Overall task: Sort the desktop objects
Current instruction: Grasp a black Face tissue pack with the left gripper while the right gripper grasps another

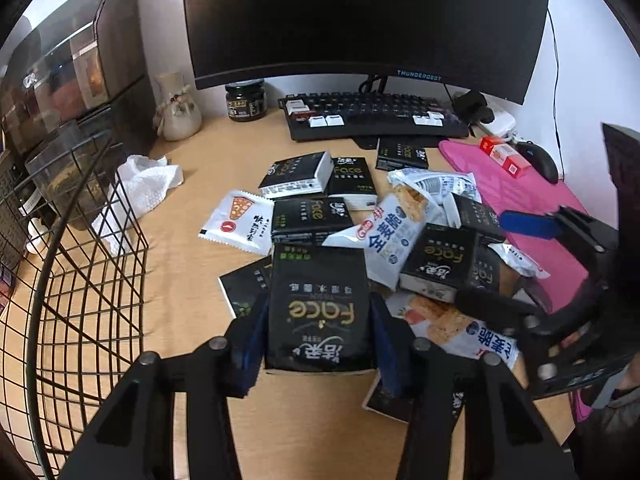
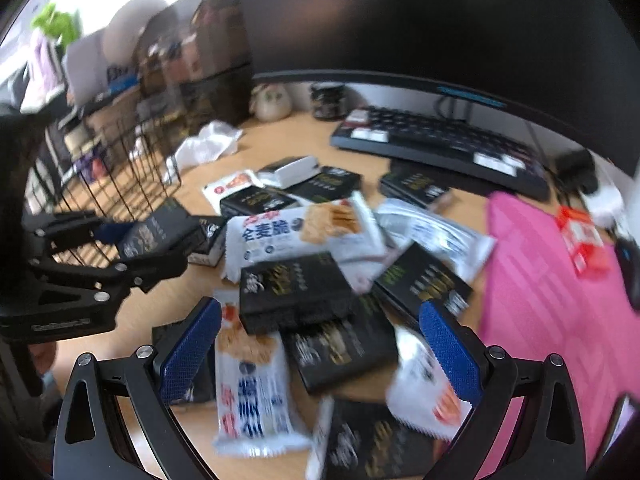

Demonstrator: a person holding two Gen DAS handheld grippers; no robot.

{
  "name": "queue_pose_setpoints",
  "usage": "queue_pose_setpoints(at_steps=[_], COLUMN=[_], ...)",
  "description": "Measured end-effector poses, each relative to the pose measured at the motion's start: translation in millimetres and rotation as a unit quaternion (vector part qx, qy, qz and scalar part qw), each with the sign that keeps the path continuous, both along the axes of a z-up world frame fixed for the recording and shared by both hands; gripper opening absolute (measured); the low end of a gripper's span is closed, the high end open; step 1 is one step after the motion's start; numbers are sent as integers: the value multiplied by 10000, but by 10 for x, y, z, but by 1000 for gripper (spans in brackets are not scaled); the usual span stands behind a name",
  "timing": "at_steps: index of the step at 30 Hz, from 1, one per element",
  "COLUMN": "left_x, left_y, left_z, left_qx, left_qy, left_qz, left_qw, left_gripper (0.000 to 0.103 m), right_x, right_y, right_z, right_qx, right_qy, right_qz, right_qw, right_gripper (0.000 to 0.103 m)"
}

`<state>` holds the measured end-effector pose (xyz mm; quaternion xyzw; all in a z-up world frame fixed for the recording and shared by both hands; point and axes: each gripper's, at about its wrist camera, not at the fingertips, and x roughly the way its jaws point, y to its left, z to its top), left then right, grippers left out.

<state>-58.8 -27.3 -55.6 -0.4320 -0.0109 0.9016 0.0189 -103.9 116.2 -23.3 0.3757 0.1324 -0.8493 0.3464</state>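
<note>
My left gripper (image 1: 320, 344) is shut on a black "Face" tissue pack (image 1: 318, 308) and holds it above the wooden desk; in the right wrist view the gripper (image 2: 148, 240) and the pack (image 2: 156, 232) are at the left, beside the wire basket (image 2: 116, 176). My right gripper (image 2: 320, 344) is open and empty over a pile of black tissue packs (image 2: 294, 292) and white snack bags (image 2: 304, 228); in the left wrist view it (image 1: 508, 260) is at the right. The right wrist view is blurred.
A black wire basket (image 1: 80, 264) stands at the left. A keyboard (image 1: 376, 120) and monitor (image 1: 368, 20) are at the back. A pink cloth (image 1: 520, 200) with a red box (image 1: 506, 156) and a mouse (image 1: 538, 160) lie at the right. A crumpled white tissue (image 1: 140, 192) lies near the basket.
</note>
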Motion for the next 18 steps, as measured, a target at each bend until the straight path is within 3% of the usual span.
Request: queue_pose_setpoints(at_steps=[3, 5, 7, 18], left_x=[-12, -4, 2, 39], left_y=[-37, -49, -61, 15], left_z=[-37, -48, -52, -21], left_qx=[31, 51, 63, 31], left_qy=[-36, -35, -37, -13], left_qz=[2, 16, 16, -35], left_qw=[10000, 10000, 10000, 10000], left_gripper=[53, 53, 53, 53], right_x=[-45, -85, -109, -2], right_y=[-126, -192, -218, -100], right_z=[-60, -128, -175, -96], right_qx=[112, 258, 331, 210], right_qy=[-38, -91, -147, -147], right_qz=[112, 140, 166, 81], right_qw=[9999, 9995, 9992, 9996], right_gripper=[101, 95, 66, 64])
